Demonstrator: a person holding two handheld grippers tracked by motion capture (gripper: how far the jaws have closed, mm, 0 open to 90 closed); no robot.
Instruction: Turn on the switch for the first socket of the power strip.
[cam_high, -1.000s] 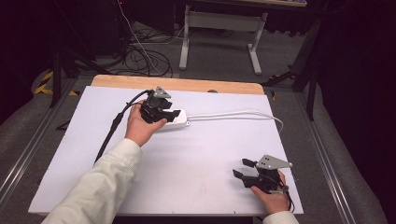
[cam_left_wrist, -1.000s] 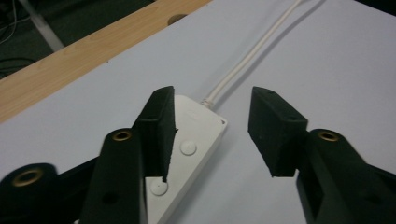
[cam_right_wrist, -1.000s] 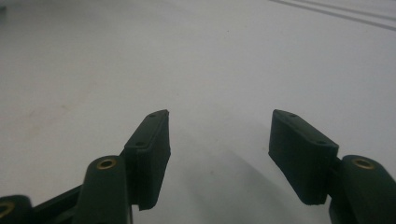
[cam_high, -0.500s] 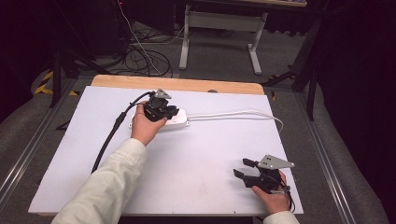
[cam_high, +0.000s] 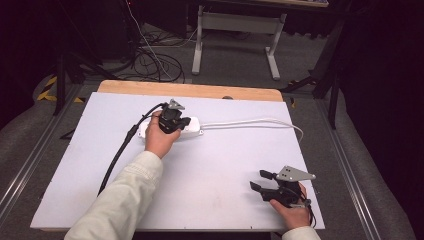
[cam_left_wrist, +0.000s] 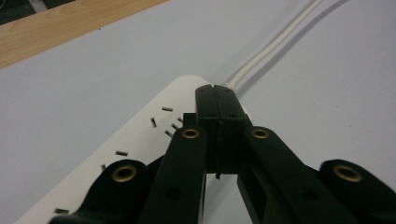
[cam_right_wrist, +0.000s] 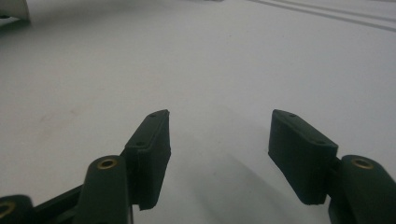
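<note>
L gripper (cam_high: 181, 121) is over the white power strip (cam_high: 192, 131) at the far-left-centre of the table (cam_high: 215, 165); in the left gripper view its jaws are pressed fully together, nothing visible between the pads, tips sitting over the strip's cord end (cam_left_wrist: 187, 93) right where the white cable (cam_left_wrist: 275, 42) exits. Can't tell if tips actually touch the casing or just hover. R gripper (cam_high: 262, 181) is parked near the front-right corner, well apart from the strip, jaws spread wide w/ only bare table between them (cam_right_wrist: 217, 140). Risks imo: closed tips pushing on one end = strip pivots/skids on the smooth sheet, since nothing braces the other end. R hand is too far off to steady it. If the aim is a grab, jaws need to open first; opening this close could knock the strip sideways. White cable loops out to the right edge (cam_high: 295, 127), so any drag on the strip pulls the loop and could tug back. L gripper's own black cord (cam_high: 120, 150) trails beside the strip, snag risk on a sweep left.
</note>
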